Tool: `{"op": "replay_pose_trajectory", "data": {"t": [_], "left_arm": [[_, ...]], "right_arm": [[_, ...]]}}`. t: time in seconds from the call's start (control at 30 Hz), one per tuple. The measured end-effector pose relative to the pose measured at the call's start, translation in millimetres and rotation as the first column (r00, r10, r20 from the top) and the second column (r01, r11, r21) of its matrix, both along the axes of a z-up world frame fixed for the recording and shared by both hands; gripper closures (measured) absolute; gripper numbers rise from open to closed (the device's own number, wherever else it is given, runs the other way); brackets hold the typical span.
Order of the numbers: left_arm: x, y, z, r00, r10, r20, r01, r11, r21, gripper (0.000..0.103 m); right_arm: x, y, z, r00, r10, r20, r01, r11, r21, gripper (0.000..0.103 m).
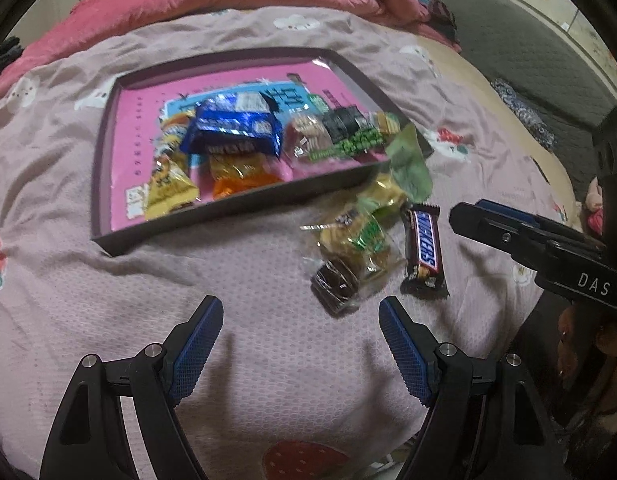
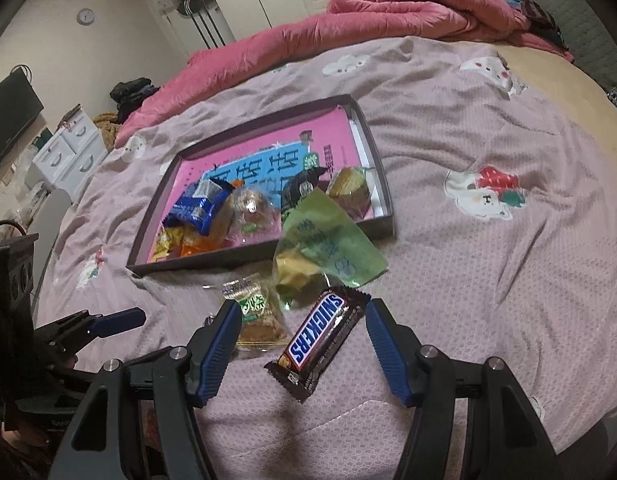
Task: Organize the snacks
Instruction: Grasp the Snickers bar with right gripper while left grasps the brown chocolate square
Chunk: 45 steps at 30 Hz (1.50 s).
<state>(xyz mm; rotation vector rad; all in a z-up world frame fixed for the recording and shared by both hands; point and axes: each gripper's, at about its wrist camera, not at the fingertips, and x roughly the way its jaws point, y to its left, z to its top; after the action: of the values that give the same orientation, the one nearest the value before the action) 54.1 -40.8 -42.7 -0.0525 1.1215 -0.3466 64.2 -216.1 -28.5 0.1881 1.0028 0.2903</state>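
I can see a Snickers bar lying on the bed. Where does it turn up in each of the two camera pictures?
Left wrist view: the Snickers bar lies right of centre on the bedspread, outside the tray, beyond the open left gripper.
Right wrist view: the bar lies low in the centre, between the fingers of the open right gripper.
Shared landmark: the dark tray with the pink bottom, behind the bar in both.

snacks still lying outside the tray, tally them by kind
snickers bar: 1
light green pouch: 1
clear-wrapped pastry: 1
clear-wrapped dark cookie: 1
total: 4
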Motion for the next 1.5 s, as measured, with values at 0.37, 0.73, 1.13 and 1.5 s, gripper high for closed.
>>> {"op": "replay_pose_trajectory", "data": {"t": [0.37, 0.73, 1.13, 1.5], "left_arm": [[11.8, -19.5, -22.2, 0.999, -0.032, -0.026, 0.033, 0.999, 0.031, 0.022], [21.4, -18.3, -32.7, 1.000, -0.028, -0.014, 0.028, 1.000, -0.006, 0.028], [19.8, -6.5, -33.8, 0.999, -0.024, -0.023, 0.023, 0.999, -0.028, 0.036], [22.0, -7.8, -33.2, 0.999, -0.043, -0.020, 0.043, 0.999, -0.015, 0.042]], "right_arm": [[6.1, 1.0, -22.9, 0.999, -0.010, -0.052, 0.009, 1.000, -0.029, 0.039], [16.6, 7.8, -41.7, 0.996, -0.001, -0.085, -0.006, 0.997, -0.076, 0.041], [8.8, 15.1, -42.5, 0.994, 0.085, -0.061, -0.095, 0.977, -0.192, 0.066], [11.1, 10.3, -41.6, 0.996, 0.073, -0.054, -0.082, 0.978, -0.191, 0.071]]}}
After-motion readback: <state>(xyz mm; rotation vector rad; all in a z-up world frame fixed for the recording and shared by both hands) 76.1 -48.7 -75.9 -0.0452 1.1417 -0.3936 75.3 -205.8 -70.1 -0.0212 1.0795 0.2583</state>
